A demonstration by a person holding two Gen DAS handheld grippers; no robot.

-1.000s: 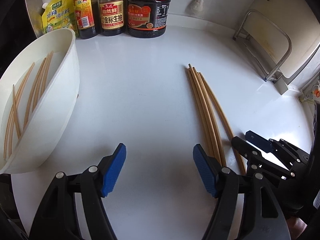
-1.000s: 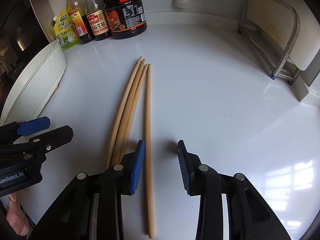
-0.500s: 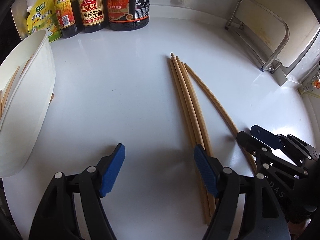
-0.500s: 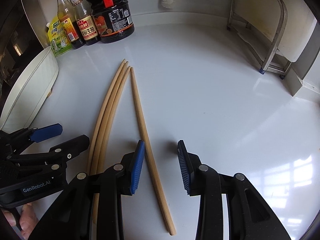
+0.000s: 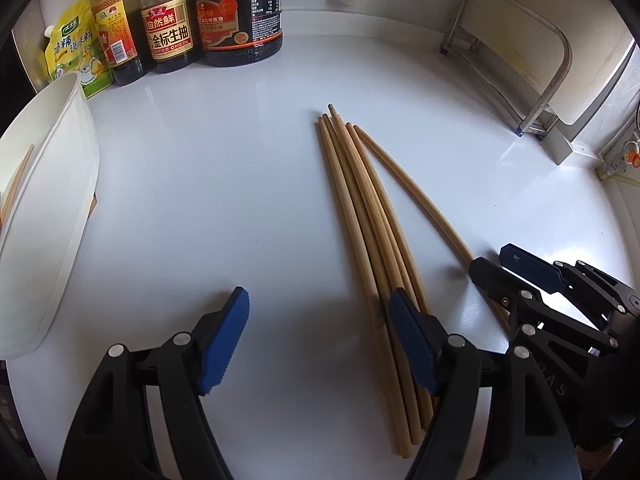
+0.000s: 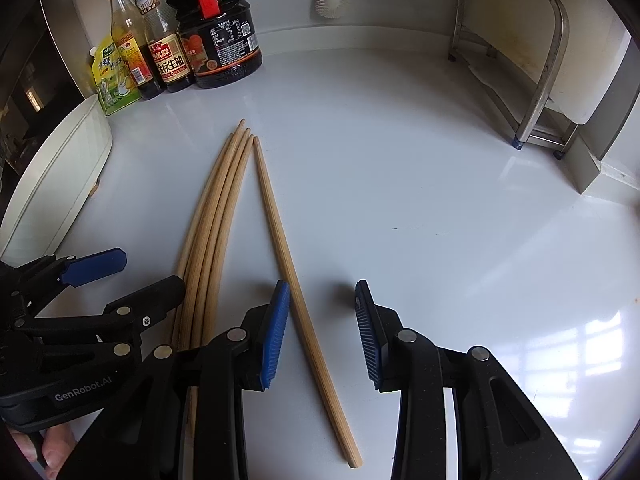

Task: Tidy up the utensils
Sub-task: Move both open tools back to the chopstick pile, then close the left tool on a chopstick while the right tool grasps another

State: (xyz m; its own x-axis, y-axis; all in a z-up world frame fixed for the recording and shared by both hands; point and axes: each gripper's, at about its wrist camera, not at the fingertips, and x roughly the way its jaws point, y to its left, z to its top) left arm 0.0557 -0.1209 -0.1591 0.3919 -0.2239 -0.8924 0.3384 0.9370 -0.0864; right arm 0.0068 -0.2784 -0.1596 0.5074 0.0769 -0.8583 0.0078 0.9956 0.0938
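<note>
While both my grippers hover low over the white counter (image 5: 240, 184), this is how things lie, left to right.

White tub (image 5: 48, 216): stands at the far left edge of the counter; a few wooden chopsticks (image 5: 16, 184) lean inside it, only partly seen over the rim. From my right wrist view I see just its outer wall (image 6: 60, 184), not the inside.

Condiments: a yellow-green sauce pouch (image 5: 76, 56), two dark-filled bottles (image 5: 168, 28) and a big dark soy jug (image 5: 240, 20) with a red cap stand in a row along the back wall, behind the tub.

My left gripper (image 5: 316, 344): jaws spread wide, nothing between the pads. Its right pad (image 5: 408, 340) sits over the near part of the bundle; I cannot tell whether it touches.

Bundle of chopsticks (image 5: 360, 216): four lie flat on the counter, close together, tips pointing toward the bottles.

Single chopstick (image 6: 288, 256): lies just to the right of the bundle, its far tip near the bundle's tips, its near end splayed away.

My right gripper (image 6: 320, 332): jaws partly apart, gripping nothing; the single chopstick runs between the pads, close to the left pad (image 6: 276, 332).

Metal rack (image 6: 532, 68): stands at the back right against the wall.
</note>
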